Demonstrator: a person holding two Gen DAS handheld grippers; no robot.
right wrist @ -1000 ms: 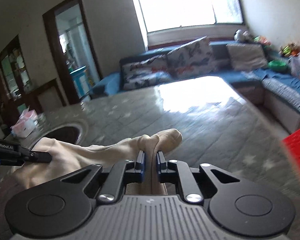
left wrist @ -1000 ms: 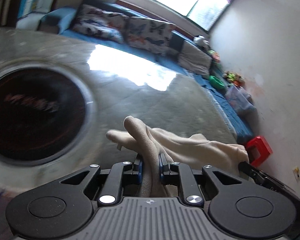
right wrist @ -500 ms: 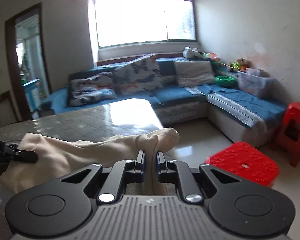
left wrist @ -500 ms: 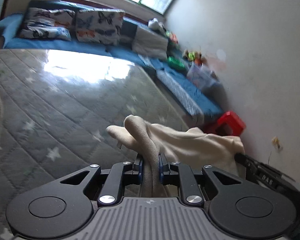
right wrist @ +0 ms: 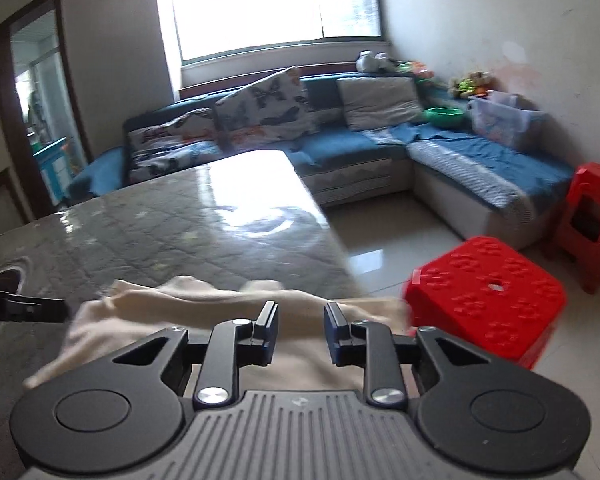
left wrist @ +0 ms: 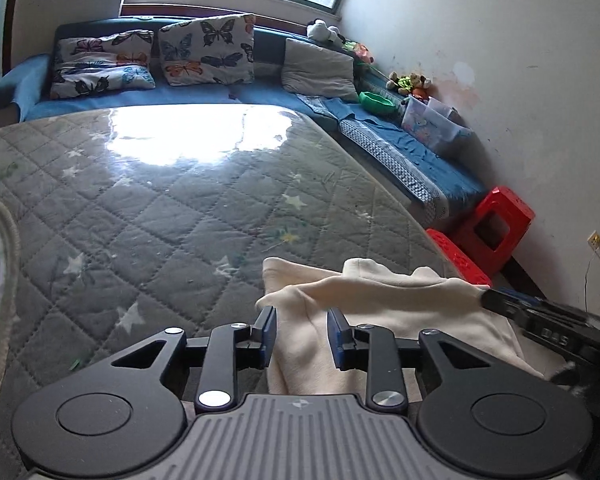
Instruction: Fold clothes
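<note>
A cream-coloured soft knit garment (left wrist: 384, 312) is seen lying in loose, rumpled layers at the near right corner of the grey quilted star-patterned surface (left wrist: 172, 208), with part of it close to the right edge. The jaws of the left gripper (left wrist: 302, 332) stand apart, a ridge of the cloth lying between them without being pinched. The jaws of the right gripper (right wrist: 301, 330) are likewise apart, with cloth passing under and between them; that view is blurred, so contact cannot be judged.

Since the cloth is held by neither gripper, it could slide off the right edge toward the red plastic perforated stool (right wrist: 488, 296) if it were nudged, the glossy surface offering little friction. A raised ridge may collapse unevenly, so any fold already laid could be spoiled. Several layers could be caught at once if the jaws were closed where they stand, and the stack dragged. Whether the garment lies as a finished fold or a half-made one cannot be settled from these views.
</note>
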